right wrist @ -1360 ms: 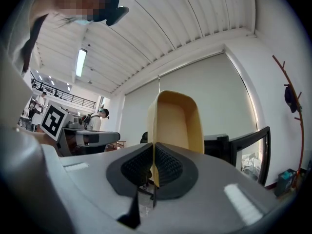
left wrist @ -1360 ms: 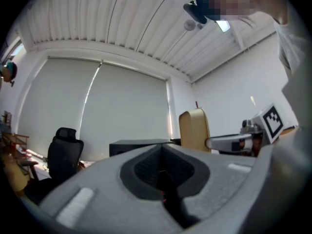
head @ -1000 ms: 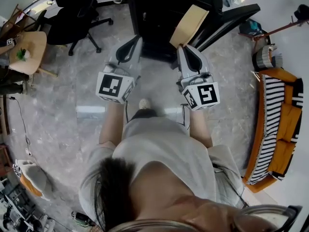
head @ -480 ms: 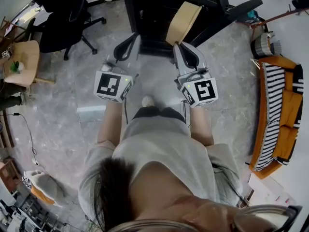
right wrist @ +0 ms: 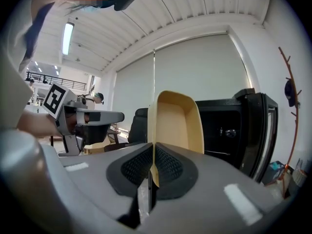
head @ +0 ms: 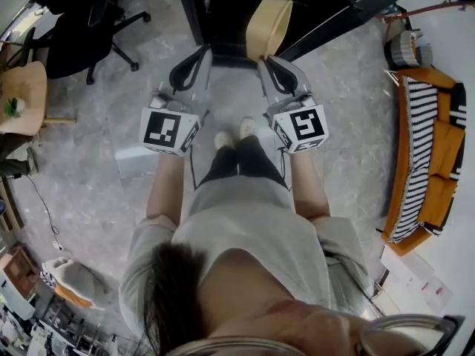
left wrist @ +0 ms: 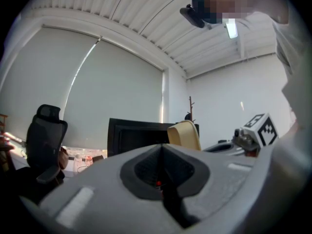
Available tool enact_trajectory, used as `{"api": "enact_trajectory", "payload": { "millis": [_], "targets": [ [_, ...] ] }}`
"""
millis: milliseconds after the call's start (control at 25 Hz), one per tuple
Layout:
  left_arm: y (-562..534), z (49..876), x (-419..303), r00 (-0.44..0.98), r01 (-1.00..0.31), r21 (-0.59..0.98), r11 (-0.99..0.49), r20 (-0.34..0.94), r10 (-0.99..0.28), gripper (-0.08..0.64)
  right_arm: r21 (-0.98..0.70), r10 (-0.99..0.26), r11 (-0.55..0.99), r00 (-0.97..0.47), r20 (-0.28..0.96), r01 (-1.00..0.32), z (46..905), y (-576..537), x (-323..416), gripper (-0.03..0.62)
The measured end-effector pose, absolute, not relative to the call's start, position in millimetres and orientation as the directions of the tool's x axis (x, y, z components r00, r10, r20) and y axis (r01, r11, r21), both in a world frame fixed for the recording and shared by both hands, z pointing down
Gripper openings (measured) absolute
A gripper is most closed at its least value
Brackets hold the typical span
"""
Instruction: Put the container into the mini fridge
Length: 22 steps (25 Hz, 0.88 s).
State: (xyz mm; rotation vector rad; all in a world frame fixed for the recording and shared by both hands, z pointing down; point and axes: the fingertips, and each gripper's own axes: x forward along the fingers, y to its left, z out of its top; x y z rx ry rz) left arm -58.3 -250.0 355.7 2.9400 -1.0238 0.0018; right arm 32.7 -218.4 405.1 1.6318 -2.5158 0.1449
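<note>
Grey marbled floor [head: 96, 169]; tan container [head: 267, 27] before black mini fridge [head: 223, 6]; striped sofa [head: 424, 154].

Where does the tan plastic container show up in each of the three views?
Head view: tan open-topped plastic container top centre, held by right gripper.
Left gripper view: container right of centre, beyond the jaws.
Right gripper view: container centre, rim clamped.
Shared landmark: black mini fridge behind it.

No legible text, label, brand or number in any view. Marker cubes [head: 169, 130] on left gripper [head: 202, 52] and right gripper [head: 265, 63] show square patterns only, no characters.
</note>
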Motion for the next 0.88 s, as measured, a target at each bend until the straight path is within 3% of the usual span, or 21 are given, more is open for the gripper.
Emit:
{"api": "enact_trajectory", "payload": {
  "millis": [360, 880],
  "targets": [
    [-268.1, 384.6, -49.1, 0.779, -0.627, 0.039, -0.778, 0.038, -0.626, 0.002, 0.003, -0.866, 0.428, -0.409, 0.289, -0.904, 462.3, -241.4, 43.6, 0.008],
    [-288.4, 409.7, -45.3, 0.751, -0.660, 0.067, -0.748, 0.043, -0.659, 0.002, 0.161, -0.762, 0.533, -0.389, 0.517, -0.831, 548.5, -291.5, 58.0, 0.006]
  ]
}}
